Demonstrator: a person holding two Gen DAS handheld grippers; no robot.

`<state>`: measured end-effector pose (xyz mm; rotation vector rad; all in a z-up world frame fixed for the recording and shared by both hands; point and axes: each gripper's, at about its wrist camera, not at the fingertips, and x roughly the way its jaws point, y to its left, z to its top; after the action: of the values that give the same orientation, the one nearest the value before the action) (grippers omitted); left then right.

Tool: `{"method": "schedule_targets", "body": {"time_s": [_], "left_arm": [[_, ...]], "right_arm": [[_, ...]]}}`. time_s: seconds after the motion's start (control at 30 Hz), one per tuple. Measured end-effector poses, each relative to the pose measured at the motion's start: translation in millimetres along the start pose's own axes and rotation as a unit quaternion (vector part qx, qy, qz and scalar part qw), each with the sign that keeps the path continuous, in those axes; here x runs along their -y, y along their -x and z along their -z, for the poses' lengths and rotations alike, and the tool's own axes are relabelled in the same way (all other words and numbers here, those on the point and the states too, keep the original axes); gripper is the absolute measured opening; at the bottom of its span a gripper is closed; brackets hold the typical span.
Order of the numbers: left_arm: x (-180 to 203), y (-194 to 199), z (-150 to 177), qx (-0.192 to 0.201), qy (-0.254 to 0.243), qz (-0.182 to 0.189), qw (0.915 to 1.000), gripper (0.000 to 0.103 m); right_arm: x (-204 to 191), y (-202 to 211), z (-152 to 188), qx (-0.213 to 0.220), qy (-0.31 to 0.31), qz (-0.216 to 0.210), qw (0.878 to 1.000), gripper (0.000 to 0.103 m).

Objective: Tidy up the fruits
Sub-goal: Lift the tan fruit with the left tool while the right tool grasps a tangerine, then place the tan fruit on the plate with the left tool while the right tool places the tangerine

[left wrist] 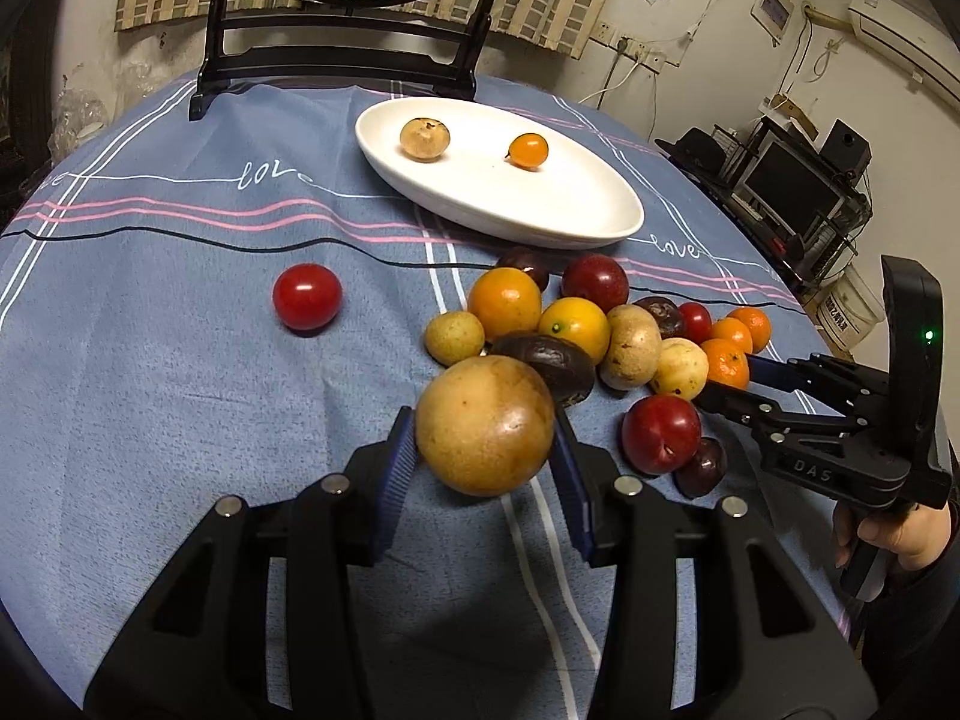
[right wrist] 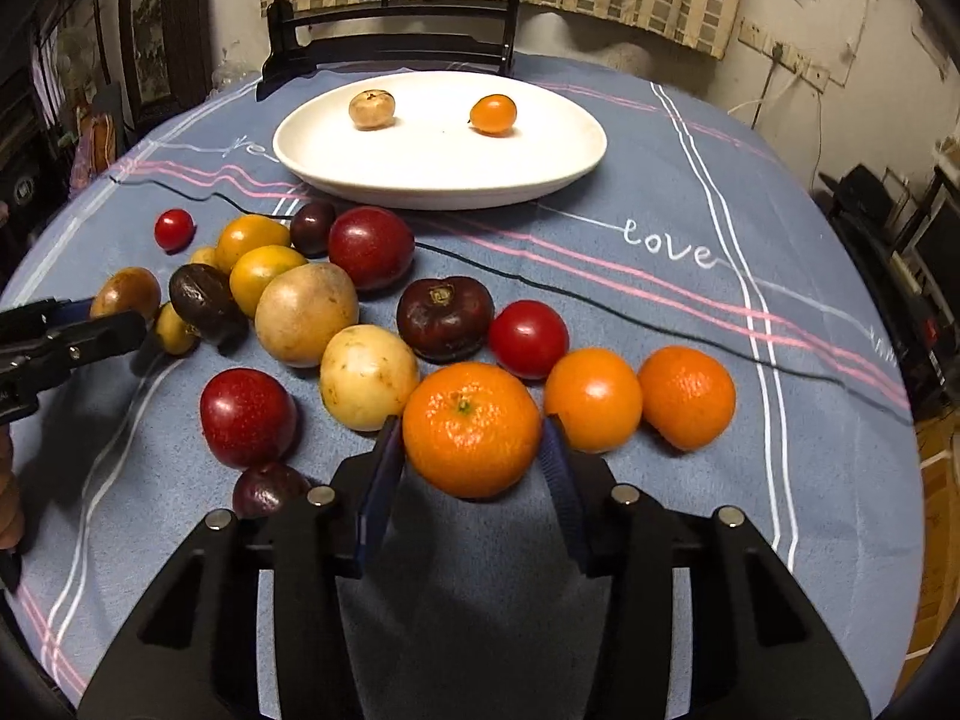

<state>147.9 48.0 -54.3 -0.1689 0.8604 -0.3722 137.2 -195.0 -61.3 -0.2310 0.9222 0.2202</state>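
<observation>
My left gripper (left wrist: pixel 483 438) is shut on a large yellow-brown round fruit (left wrist: pixel 485 425), held just above the blue cloth. My right gripper (right wrist: pixel 471 438) is shut on a tangerine (right wrist: pixel 471 427), its blue pads pressing both sides. In the left wrist view that right gripper (left wrist: pixel 735 384) reaches in from the right at the pile's edge. A white oval plate (left wrist: pixel 540 222) at the back holds a tan fruit (left wrist: pixel 425 139) and a small orange fruit (left wrist: pixel 528 150). Several plums, tomatoes, oranges and yellow fruits (right wrist: pixel 306 321) lie clustered between the plate and the grippers.
A lone red tomato (left wrist: pixel 306 296) lies left of the pile. A black stand with a round mirror (left wrist: pixel 336 60) rises behind the plate. A person's hand (left wrist: pixel 900 534) grips the right tool. A desk with a monitor (left wrist: pixel 786 186) stands beyond the table's right edge.
</observation>
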Motion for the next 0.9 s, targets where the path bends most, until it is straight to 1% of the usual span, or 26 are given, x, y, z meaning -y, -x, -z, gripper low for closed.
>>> {"method": "schedule_targets", "body": {"time_s": [0.1,0.33,0.4,0.5,0.67,0.8,0.9], "left_arm": [[-1,-1,0,-0.001,0.002,0.002,1.0000,0.045],[-2,-1,-1,-0.003,0.005,-0.003,1.0000,0.045],[0,1,-1,0.001,0.000,-0.011,0.9999,0.045],[7,6,-1,0.007,-0.013,-0.020,0.9997,0.045],[16,21,-4,0.018,-0.029,-0.014,0.9993,0.045],[21,34,-17,0.025,-0.039,-0.005,0.9989,0.045],[28,44,-31,0.041,-0.056,-0.008,0.9976,0.045]], "right_arm": [[-4,-2,-3,-0.001,0.005,0.011,1.000,0.048],[-1,-3,-3,0.001,-0.008,0.009,1.000,0.047],[3,1,-1,0.005,-0.021,-0.004,1.000,0.046],[7,16,2,0.024,-0.033,-0.020,0.999,0.047],[17,46,6,0.054,-0.048,-0.054,0.996,0.047],[24,62,4,0.075,-0.056,-0.071,0.993,0.047],[28,76,-1,0.095,-0.063,-0.095,0.989,0.047]]}}
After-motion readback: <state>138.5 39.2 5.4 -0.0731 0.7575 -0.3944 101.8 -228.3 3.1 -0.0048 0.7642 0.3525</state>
